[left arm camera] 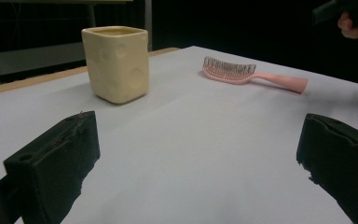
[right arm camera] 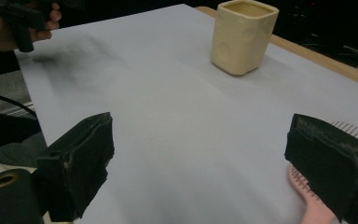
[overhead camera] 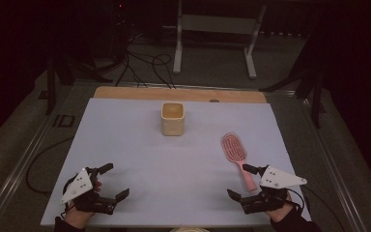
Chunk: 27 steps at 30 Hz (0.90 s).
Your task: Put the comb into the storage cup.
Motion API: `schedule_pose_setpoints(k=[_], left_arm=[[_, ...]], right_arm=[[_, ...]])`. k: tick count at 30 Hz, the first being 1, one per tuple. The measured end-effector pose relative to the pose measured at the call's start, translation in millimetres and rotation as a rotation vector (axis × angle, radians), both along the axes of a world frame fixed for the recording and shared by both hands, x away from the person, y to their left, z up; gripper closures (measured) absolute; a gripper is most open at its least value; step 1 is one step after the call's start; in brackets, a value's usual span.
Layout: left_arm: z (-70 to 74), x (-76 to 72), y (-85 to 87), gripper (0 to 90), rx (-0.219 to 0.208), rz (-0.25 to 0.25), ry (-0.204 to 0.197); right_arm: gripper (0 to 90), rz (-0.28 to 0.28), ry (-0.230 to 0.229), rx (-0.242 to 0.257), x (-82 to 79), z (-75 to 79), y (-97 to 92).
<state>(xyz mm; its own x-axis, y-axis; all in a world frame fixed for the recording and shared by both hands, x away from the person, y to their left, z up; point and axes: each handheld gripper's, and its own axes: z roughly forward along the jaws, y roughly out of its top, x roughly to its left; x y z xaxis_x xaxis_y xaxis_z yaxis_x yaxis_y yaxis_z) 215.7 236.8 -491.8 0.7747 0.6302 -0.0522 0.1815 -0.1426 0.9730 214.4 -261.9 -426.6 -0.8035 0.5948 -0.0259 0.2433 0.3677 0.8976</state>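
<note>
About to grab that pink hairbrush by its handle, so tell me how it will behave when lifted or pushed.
The pink hairbrush looks like rigid plastic, so it should stay stiff. Its vented head suggests it is light. It lies flat on the table, so a push would probably slide or spin it, not roll it. The smooth, narrow handle may slip between the right gripper jaws.

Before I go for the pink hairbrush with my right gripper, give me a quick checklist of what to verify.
1. Right gripper open: ok, jaws stand wide apart.
2. Hairbrush free on the table, nothing on it: ok.
3. Handle near the right gripper: ok, it lies beside one jaw.
4. Bristles up: ok, seen in the left gripper view.
5. Cup upright and apart from the hairbrush: ok.
6. Left gripper open and out of the way: ok, at the near left edge.
</note>
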Motion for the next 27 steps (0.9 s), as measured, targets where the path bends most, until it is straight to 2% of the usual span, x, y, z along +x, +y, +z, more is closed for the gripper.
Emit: schedule_pose_setpoints(k=[11,17,19,27], left_arm=[[-0.2,0.3,-0.2,0.1,0.005,-0.003,0.005],[-0.2,0.3,-0.5,0.1,0.008,-0.003,0.005],[-0.3,0.2,-0.5,0.1,0.008,-0.003,0.004],[-0.5,0.6,-0.4,0.1,0.007,-0.005,0.006]], right_arm=[[7.8,-0.044,-0.008,-0.017,9.1,14.4,0.3],[7.9,-0.102,-0.004,-0.030,15.6,20.4,-0.4],[7.9,-0.138,0.001,-0.047,19.5,22.1,-1.3],[8.2,-0.202,0.008,-0.089,30.4,18.6,-1.5]])
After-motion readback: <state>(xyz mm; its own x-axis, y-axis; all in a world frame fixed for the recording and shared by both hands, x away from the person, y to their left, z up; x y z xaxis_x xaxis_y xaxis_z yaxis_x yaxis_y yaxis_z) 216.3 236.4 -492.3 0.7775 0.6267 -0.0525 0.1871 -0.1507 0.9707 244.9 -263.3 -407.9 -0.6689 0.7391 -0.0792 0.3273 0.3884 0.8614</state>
